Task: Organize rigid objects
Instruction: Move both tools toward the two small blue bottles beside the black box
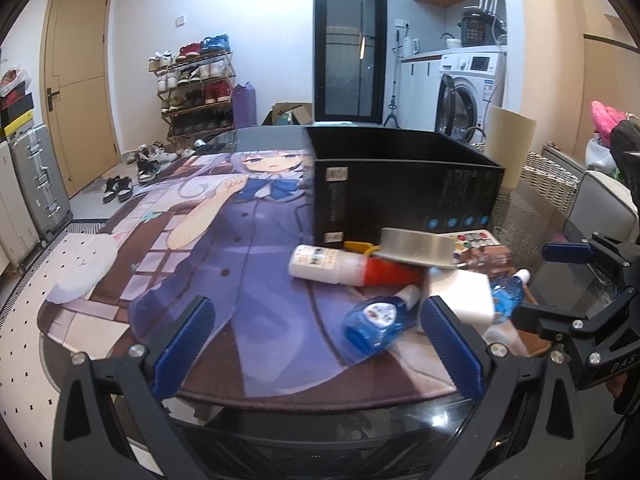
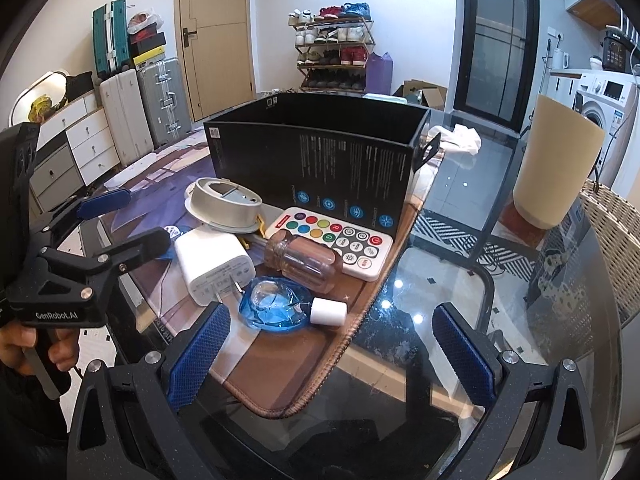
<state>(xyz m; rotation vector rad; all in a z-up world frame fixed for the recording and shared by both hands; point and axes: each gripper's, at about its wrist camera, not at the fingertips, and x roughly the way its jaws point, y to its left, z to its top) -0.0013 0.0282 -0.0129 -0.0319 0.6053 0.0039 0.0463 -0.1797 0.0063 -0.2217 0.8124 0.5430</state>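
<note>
An open black box (image 1: pixel 404 192) (image 2: pixel 320 160) stands on the printed mat (image 1: pixel 224 248). In front of it lies a heap: a metal ring fitting (image 1: pixel 418 245) (image 2: pixel 226 202), a white and red bottle (image 1: pixel 340 267), blue bottles (image 1: pixel 380 318) (image 2: pixel 276 308), a white charger (image 1: pixel 460 294) (image 2: pixel 214 266), a clear brown bottle (image 2: pixel 302 260) and a remote (image 2: pixel 332 240). My left gripper (image 1: pixel 316 344) is open, low before the heap, holding nothing. My right gripper (image 2: pixel 332 356) is open too, just short of the blue bottle.
A beige cylinder (image 2: pixel 556 164) stands on the glass table (image 2: pixel 460 280) to the right, with a wicker chair (image 2: pixel 616 240) beyond the rim. A white cloth (image 2: pixel 460 138) lies behind the box. The left half of the mat is bare.
</note>
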